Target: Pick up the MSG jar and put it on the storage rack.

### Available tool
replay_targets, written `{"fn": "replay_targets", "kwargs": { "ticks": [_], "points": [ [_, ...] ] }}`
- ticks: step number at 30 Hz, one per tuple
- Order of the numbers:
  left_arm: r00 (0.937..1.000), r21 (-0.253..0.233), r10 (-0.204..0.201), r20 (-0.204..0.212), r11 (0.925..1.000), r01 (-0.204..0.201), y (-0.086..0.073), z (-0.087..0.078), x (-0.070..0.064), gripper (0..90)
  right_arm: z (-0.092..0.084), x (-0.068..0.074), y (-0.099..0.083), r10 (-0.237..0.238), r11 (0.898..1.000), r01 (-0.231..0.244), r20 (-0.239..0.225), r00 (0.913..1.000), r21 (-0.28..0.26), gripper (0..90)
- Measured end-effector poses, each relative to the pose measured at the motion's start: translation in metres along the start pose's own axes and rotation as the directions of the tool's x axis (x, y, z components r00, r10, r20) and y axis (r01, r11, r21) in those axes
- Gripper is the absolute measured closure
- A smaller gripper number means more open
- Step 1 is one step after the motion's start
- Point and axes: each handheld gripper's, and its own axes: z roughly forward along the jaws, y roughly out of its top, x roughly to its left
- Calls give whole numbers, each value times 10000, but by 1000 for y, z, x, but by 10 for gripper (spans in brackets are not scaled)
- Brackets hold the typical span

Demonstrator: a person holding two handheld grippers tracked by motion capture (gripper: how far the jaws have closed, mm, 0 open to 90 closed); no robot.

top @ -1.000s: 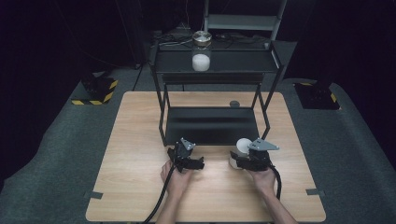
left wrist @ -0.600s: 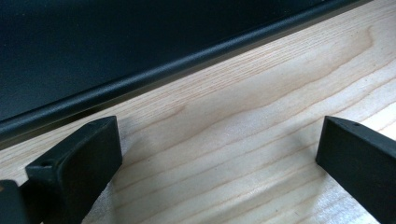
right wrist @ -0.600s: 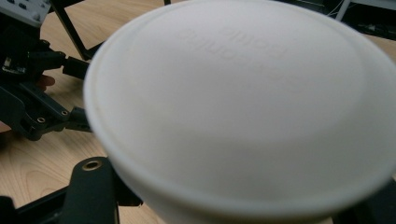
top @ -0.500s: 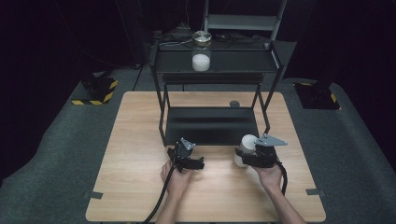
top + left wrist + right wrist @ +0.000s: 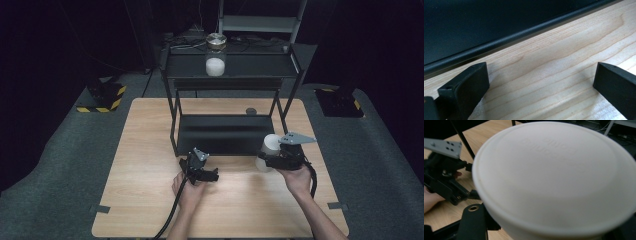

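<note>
We are holding a white plastic cup (image 5: 268,152), smooth and matte, in the right gripper (image 5: 270,161), whose black jaws are clamping its sides; the cup is sitting in the air just in front of the dark metal rack (image 5: 225,131), tilted so its round bottom is facing the gripper's camera. In the right gripper view that bottom (image 5: 554,177) is showing faint raised lettering and a rounded rim, details the high view is too far off to give. The right hand (image 5: 298,179) is reaching in from the lower right with the wrist level and the grey plate on top. The left gripper (image 5: 212,176) is resting low on the pale wooden table (image 5: 145,200), its hand (image 5: 187,187) curled around the body, and its blocky black jaws are standing wide apart with nothing between them. The left gripper view is showing the fine wood grain and the rack's rounded black lower edge (image 5: 506,41) close up. On the rack's upper shelf a glass jar (image 5: 216,55) with white contents is standing.
</note>
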Motion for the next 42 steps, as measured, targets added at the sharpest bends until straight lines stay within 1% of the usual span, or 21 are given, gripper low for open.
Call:
{"fn": "replay_targets", "kwargs": {
  "ticks": [8,14,22,26,31,34,38,42],
  "points": [
    [10000,1,-1,0,10000,1,0,0,0,2,-21,-7,43,-132,9998,126,-323,9994,-181,345],
    [10000,-2,-7,-1,10000,7,0,0,0,2,-36,-12,75,-195,9993,181,-433,9989,-312,345],
    [10000,1,-23,-15,10000,23,0,0,0,2,-53,-14,118,-497,9981,479,-464,9977,-392,346],
    [10000,-13,-7,-21,10000,7,0,0,0,2,-60,-13,141,-634,9972,618,-381,9973,-414,346],
    [10000,2,2,-22,10000,-2,0,0,0,2,-65,-13,173,-660,9974,650,-294,9974,-324,346],
    [10000,5,1,-24,10000,-1,0,0,0,3,-66,-14,192,-552,9982,546,-255,9982,-240,346],
    [10000,4,3,-24,10000,-3,0,0,0,2,-66,-14,214,-367,9989,359,-237,9990,-315,347],
    [10000,7,-8,-10,10000,8,0,0,0,2,-65,-12,238,-231,9993,226,-143,9996,-301,347]
  ]
}}
